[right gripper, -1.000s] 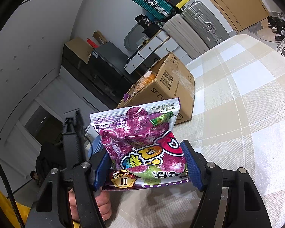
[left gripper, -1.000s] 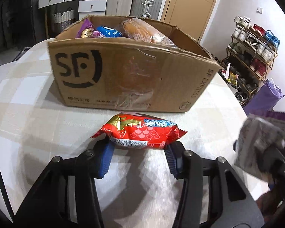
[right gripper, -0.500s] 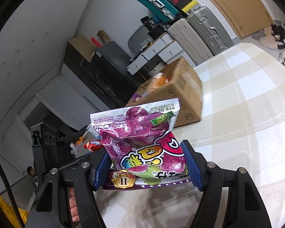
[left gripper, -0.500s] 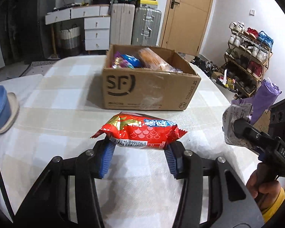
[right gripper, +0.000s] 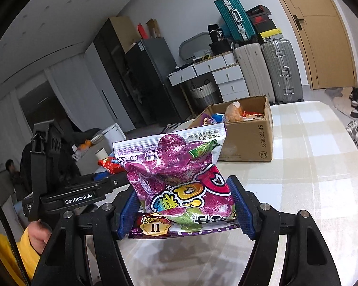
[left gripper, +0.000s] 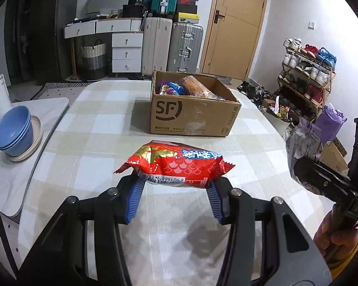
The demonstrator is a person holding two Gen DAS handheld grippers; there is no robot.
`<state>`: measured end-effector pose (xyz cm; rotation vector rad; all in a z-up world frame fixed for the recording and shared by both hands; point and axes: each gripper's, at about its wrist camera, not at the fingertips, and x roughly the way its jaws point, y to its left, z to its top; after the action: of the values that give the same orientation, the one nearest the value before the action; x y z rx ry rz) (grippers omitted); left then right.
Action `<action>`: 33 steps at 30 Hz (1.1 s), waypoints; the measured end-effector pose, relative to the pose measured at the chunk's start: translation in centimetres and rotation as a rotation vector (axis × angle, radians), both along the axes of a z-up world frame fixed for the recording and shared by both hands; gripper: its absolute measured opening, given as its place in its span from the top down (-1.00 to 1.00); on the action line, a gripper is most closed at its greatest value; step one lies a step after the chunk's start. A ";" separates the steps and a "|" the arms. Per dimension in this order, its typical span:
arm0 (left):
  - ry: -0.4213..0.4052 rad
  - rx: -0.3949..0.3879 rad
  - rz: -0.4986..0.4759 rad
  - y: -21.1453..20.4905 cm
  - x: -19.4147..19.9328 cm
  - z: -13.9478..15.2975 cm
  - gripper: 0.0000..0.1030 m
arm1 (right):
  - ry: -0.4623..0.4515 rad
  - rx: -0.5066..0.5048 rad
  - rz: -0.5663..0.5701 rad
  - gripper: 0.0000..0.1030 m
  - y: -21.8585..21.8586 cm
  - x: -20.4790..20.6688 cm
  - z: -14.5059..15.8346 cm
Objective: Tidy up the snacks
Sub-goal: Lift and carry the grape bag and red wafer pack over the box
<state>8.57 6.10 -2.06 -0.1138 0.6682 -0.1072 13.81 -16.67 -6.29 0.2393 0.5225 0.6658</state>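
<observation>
My left gripper [left gripper: 174, 188] is shut on a red snack packet [left gripper: 175, 165], held above the checked tablecloth. Farther back on the table stands an open cardboard box [left gripper: 191, 116] with several snacks inside. My right gripper [right gripper: 185, 211] is shut on a purple candy bag [right gripper: 179, 178] that stands upright between its blue pads. In the left wrist view that bag [left gripper: 303, 143] shows at the right edge, held by a hand [left gripper: 336, 240]. In the right wrist view the box [right gripper: 248, 138] sits beyond the bag, and the left gripper's red packet [right gripper: 108, 164] peeks out at the left.
Stacked blue bowls [left gripper: 13, 133] on a plate rest on a grey side table [left gripper: 23, 166] at the left. Suitcases [left gripper: 186, 45], white drawers [left gripper: 126, 52] and a door stand behind the table. A shoe rack [left gripper: 307, 76] lines the right wall.
Both grippers have pulled back and up from the box, which now looks smaller and farther away. The right wrist view has rolled closer to level. Both packets stay gripped.
</observation>
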 end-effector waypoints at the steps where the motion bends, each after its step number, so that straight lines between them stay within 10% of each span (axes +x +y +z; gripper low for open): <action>1: -0.002 -0.003 -0.005 0.2 -0.8 0.2 0.12 | -0.003 -0.006 -0.003 -0.38 0.1 -0.3 0.0; 33: 0.060 -0.013 -0.044 0.2 0.0 -2.8 0.12 | 0.084 -0.015 -0.024 -0.38 0.1 0.3 -3.0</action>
<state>8.56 6.34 -4.90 -0.1150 0.7301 -0.1508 14.13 -16.57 -9.29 0.2601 0.6041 0.6300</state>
